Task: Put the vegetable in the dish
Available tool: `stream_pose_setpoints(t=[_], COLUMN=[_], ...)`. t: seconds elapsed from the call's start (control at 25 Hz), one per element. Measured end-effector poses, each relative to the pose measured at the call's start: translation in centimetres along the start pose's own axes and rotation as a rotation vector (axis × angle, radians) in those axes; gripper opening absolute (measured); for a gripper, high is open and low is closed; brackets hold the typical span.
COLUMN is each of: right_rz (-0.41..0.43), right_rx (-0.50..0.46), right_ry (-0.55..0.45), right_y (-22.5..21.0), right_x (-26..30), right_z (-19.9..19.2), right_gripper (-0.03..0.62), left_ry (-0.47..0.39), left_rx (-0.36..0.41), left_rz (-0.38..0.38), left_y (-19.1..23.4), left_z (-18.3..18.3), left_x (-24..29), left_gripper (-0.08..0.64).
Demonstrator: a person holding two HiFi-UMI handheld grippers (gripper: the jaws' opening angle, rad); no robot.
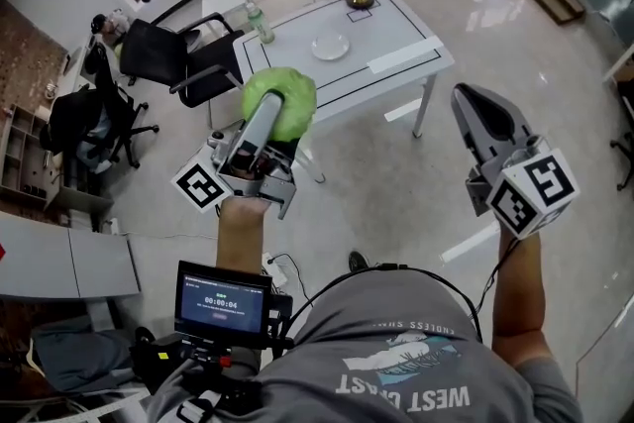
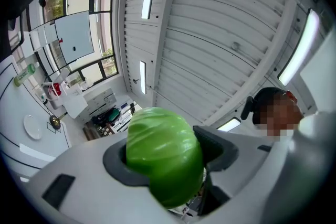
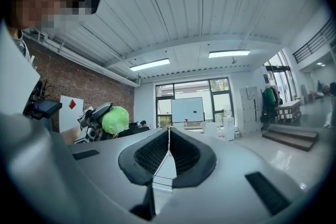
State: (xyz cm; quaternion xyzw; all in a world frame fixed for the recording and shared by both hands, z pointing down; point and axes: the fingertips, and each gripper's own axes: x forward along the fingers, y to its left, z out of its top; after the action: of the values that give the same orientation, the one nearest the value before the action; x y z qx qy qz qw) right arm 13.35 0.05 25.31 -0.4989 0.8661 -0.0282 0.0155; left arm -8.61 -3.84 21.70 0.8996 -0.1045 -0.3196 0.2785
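Observation:
A round green vegetable [image 1: 289, 99] is clamped in my left gripper [image 1: 277, 111], held up in the air short of the white table [image 1: 396, 25]. In the left gripper view the vegetable [image 2: 164, 157] fills the gap, with both dark pads pressing its sides. The white dish [image 1: 330, 46] lies empty near the table's middle, ahead of the vegetable; it also shows small as the dish [image 2: 32, 127] at the left. My right gripper [image 1: 466, 96] hangs to the right over the floor, its jaws shut together on nothing [image 3: 168, 136]. From there the vegetable [image 3: 115, 119] appears at left.
A clear bottle [image 1: 263, 25] and a brass object [image 1: 360, 0] stand on the table, and a white strip [image 1: 401, 56] lies by its near right edge. Black office chairs [image 1: 168, 59] stand left of the table. A small screen [image 1: 223, 302] sits on the person's chest rig.

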Motion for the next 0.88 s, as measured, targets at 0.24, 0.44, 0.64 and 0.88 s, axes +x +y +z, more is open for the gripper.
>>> stream_pose_setpoints(t=[0.24,0.44,0.64,0.88], right_rz=[-0.025,-0.007,0.044,0.121], right_rx=[-0.006,-0.010,-0.001,0.016], right_ry=[0.012,0.043,0.055,0.045], right_y=[0.4,-0.5,-2.5,-7.2], right_x=[3.7,7.4,10.0,13.6], right_z=[-0.6,-0.7,-0.7,-0.2], right_gripper=[0.008,0.008,0.008,0.008], left_ry=[-0.006,-0.021,-0.042,-0.052], left_rx=[-0.021,-0.032,-0.022,0.022], left_rz=[-0.010,0.008,0.045,0.085], left_y=[3.6,6.7,8.9,11.9], left_z=[2.4,4.3,5.0,5.2], left_x=[-1.0,-0.7,0.8,4.7], left_gripper=[0.265,0.265,0.265,0.265])
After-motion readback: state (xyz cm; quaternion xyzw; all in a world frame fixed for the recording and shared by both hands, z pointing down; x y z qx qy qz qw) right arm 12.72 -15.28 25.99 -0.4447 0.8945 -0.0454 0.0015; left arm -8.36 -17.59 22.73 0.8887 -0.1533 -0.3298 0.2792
